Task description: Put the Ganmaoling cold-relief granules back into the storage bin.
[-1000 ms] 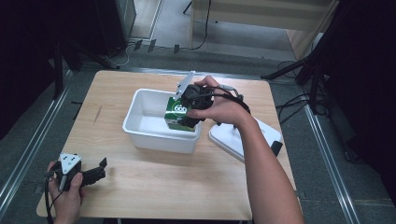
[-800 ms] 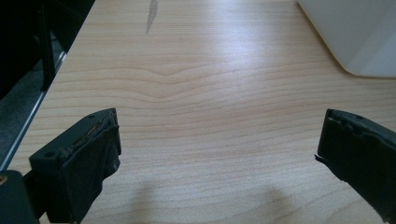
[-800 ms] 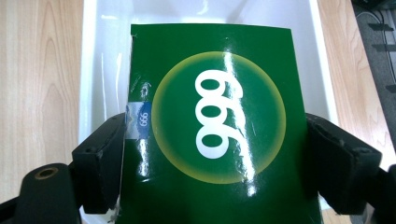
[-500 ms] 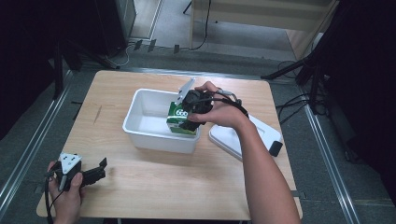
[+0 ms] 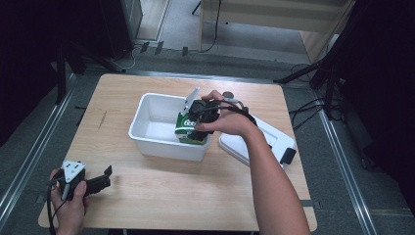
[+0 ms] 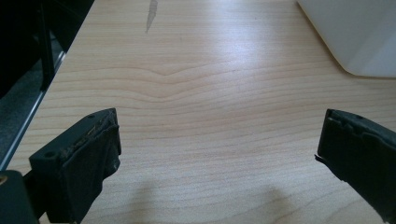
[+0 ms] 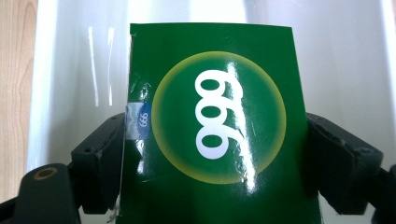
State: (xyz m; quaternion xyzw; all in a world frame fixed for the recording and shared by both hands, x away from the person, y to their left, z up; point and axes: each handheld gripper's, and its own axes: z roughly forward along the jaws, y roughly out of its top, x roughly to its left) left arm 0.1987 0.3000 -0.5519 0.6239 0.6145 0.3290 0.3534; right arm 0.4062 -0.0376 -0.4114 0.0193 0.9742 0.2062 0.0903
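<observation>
My right claw point(image 7: 212, 163) grasps a glossy green box point(image 7: 210, 121) printed with a yellow-ringed disc and white numerals, over the white tub point(image 5: 147, 137); left claw point(image 6: 215, 154) released above the bench point(image 6: 196, 70).

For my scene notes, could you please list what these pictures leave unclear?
- High view: the right gripper is covered by the hand.
- Right gripper view: the green box hides the white bin floor; its bottom is cut off.
- Left gripper view: the bin is cut off at the corner.

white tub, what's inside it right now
A green box sits in the white tub, gripped by the right claw. The tub floor beside it looks bare; what lies under the box and hand is hidden.
</observation>
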